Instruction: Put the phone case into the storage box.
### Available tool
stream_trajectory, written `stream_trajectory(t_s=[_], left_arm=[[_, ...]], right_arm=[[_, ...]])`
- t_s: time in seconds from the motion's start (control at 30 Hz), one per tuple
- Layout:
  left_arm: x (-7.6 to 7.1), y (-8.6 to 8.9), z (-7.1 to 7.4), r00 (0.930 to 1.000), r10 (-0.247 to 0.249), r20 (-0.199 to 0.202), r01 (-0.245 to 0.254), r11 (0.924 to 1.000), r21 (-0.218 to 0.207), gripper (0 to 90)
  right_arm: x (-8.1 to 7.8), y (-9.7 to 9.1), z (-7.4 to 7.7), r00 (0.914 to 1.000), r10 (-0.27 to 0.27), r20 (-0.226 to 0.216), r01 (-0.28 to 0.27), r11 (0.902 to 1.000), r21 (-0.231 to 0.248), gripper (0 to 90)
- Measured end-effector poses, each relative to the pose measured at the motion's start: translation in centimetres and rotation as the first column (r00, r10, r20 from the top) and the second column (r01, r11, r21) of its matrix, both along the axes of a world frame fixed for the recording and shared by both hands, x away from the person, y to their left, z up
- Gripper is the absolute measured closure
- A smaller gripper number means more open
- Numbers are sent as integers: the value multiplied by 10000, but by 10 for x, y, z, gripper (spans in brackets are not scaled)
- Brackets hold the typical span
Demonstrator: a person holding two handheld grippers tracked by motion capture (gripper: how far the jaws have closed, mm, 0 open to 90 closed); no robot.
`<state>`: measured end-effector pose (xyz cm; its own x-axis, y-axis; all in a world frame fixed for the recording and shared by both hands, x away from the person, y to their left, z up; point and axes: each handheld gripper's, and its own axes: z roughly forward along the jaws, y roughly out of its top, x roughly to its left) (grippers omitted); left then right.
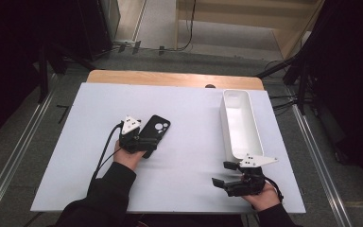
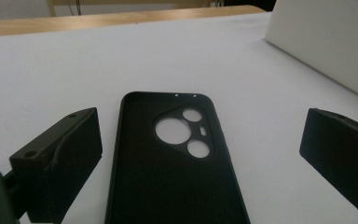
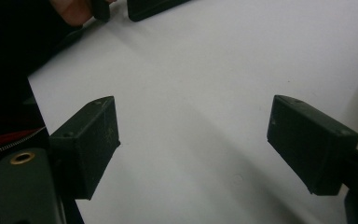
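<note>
On the white table (image 1: 75,156) the black phone case (image 1: 153,132) lies flat at centre-left, long axis running near-to-far between the wide-apart jaws of the left gripper (image 2: 200,154), while the right gripper (image 1: 220,174), also released and empty, waits at the near right.

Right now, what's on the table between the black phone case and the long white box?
Nothing. In the high view, just bare white table lies between the phone case and the white box. The left gripper view shows the same bare stretch.

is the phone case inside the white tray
No, the phone case lies flat on the table between the left gripper's open jaws, well apart from the white tray.
</note>
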<state>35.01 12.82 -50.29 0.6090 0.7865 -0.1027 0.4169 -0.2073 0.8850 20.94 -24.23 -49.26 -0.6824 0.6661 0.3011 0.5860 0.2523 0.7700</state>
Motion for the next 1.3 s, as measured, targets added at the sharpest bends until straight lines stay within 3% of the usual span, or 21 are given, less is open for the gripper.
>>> stream_trajectory(t_s=[0.17,0.33,0.57,0.77,0.93,1.03,1.3], left_arm=[[1,-2,-2,10000,55,-61,-54,9999,141,0],[5,-1,-2,9982,108,-595,-91,9996,278,0],[7,-7,-3,9968,125,-794,-38,9942,1079,0],[11,-11,-5,9920,326,-1216,-153,9899,1408,0],[16,-18,-7,9850,562,-1629,-196,9758,2176,0],[17,-20,-9,9826,682,-1728,-289,9749,2210,0],[20,-25,-10,9761,917,-1970,-318,9571,2880,0]], right_arm=[[0,0,0,10000,24,38,-24,10000,11,151],[0,0,0,10000,31,42,-31,10000,-6,151],[0,1,0,10000,81,19,-81,10000,-33,151],[0,0,0,10000,64,5,-64,10000,-30,151],[0,0,0,10000,60,3,-60,10000,-32,151],[0,0,0,10000,52,-6,-52,10000,-30,151],[-1,0,0,10000,54,53,-54,10000,-45,151]])
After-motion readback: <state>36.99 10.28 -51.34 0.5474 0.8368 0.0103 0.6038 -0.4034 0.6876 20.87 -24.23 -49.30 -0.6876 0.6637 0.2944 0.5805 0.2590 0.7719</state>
